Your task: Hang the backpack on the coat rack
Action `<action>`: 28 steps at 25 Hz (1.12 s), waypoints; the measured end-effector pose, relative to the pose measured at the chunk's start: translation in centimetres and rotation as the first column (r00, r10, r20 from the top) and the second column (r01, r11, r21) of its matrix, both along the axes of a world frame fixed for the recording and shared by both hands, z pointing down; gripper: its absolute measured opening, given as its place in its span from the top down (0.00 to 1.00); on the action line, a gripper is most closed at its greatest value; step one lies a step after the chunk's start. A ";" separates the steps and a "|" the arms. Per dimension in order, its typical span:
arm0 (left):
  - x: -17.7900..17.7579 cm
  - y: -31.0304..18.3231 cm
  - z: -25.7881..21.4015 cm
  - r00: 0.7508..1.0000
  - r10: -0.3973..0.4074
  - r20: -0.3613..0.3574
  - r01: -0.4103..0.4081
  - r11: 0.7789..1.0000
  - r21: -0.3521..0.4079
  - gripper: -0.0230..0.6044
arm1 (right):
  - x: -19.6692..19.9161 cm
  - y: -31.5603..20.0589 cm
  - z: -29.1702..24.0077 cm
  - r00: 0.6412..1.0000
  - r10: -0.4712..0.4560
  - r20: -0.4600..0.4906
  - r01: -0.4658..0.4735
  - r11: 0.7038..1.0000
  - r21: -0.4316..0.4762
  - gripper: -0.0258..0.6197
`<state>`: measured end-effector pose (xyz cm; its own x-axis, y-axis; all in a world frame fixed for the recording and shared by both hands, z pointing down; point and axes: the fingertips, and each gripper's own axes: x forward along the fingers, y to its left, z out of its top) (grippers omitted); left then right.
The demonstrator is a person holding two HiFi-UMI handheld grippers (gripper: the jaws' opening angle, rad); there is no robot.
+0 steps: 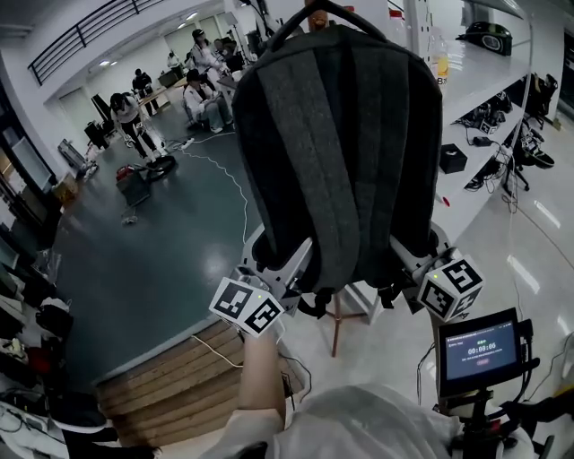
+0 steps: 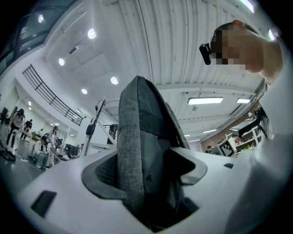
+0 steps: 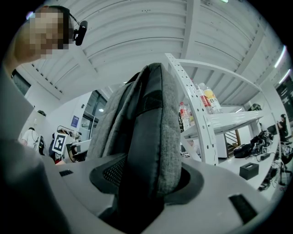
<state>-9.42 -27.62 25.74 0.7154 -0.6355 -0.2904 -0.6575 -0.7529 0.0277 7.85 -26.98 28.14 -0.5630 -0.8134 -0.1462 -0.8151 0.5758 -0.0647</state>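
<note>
A dark green floor (image 1: 152, 242) is seen far to the left, and a white shelf unit (image 1: 489, 85) stands to the right. The grey backpack (image 1: 345, 143) is held high in the middle of the scene, upright, with its top handle (image 1: 334, 9) at the far upper edge; whether that handle is on a hook cannot be told. A wooden pole (image 1: 337, 324) is seen under the bag's bottom edge. The bag's lower left corner is gripped by the left gripper (image 1: 285, 269), whose jaws are closed on the grey fabric (image 2: 132, 151). The lower right corner is gripped by the right gripper (image 1: 414, 260), whose jaws are likewise pressed onto a padded fold of the bag (image 3: 153, 137). A small lit screen (image 1: 482, 350) is mounted near the right side. Bottles (image 3: 208, 98) are seen on the shelf unit in the right gripper view.
</note>
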 end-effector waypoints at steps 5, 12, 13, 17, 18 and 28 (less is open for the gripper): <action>0.0 -0.6 0.6 1.000 0.009 -0.008 -0.009 1.000 -0.016 0.46 | 0.0 -0.4 0.4 1.000 0.003 -0.007 -0.003 1.000 -0.016 0.59; -0.2 -1.2 2.0 1.000 0.010 -0.009 -0.010 0.999 -0.053 0.46 | -0.2 -0.8 1.8 1.000 0.014 -0.010 -0.015 0.998 -0.053 0.59; -0.2 -1.4 2.4 1.000 0.009 -0.011 -0.009 0.998 -0.060 0.46 | -0.1 -1.0 2.2 1.000 0.016 -0.012 -0.016 0.998 -0.060 0.59; -0.2 -2.2 3.4 1.000 0.002 -0.016 -0.003 0.997 -0.074 0.46 | -0.1 -1.7 3.1 1.000 0.017 -0.014 -0.018 0.997 -0.075 0.59; -0.2 -2.3 3.5 1.000 0.001 -0.018 -0.002 0.997 -0.071 0.46 | -0.1 -1.8 3.1 1.000 0.020 -0.015 -0.021 0.997 -0.073 0.59; -1.0 -3.9 5.2 0.999 -0.018 -0.040 0.014 0.996 -0.093 0.46 | -0.5 -3.9 5.1 0.999 0.043 0.027 -0.041 0.997 -0.059 0.59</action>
<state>-10.38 -31.51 30.92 0.6936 -0.6724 -0.2584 -0.6667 -0.7351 0.1232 7.39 -30.93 33.24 -0.5244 -0.8439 -0.1132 -0.8358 0.5356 -0.1206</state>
